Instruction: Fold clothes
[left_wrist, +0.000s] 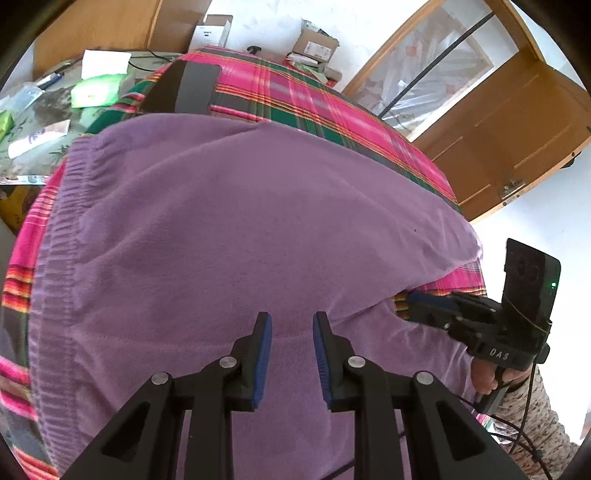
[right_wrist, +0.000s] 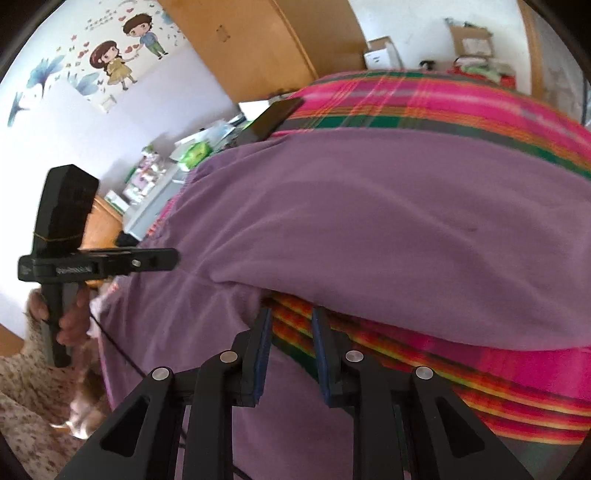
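Between the left gripper's (left_wrist: 291, 325) two blue pads (left_wrist: 263, 363) nothing is caught — its jaws stand apart above one purple garment (left_wrist: 229, 221). The right gripper's (right_wrist: 290, 321) jaws also stand apart and hold nothing, over the garment's edge and a strip of plaid blanket (right_wrist: 424, 110). One garment lies spread on that one blanket — elastic waistband (left_wrist: 55, 236) toward the left. Two hands (left_wrist: 491, 376) grip the handles. Behind, one black flat object (left_wrist: 184, 88) lies on the blanket, and two cardboard boxes (left_wrist: 314, 46) sit by the wall.
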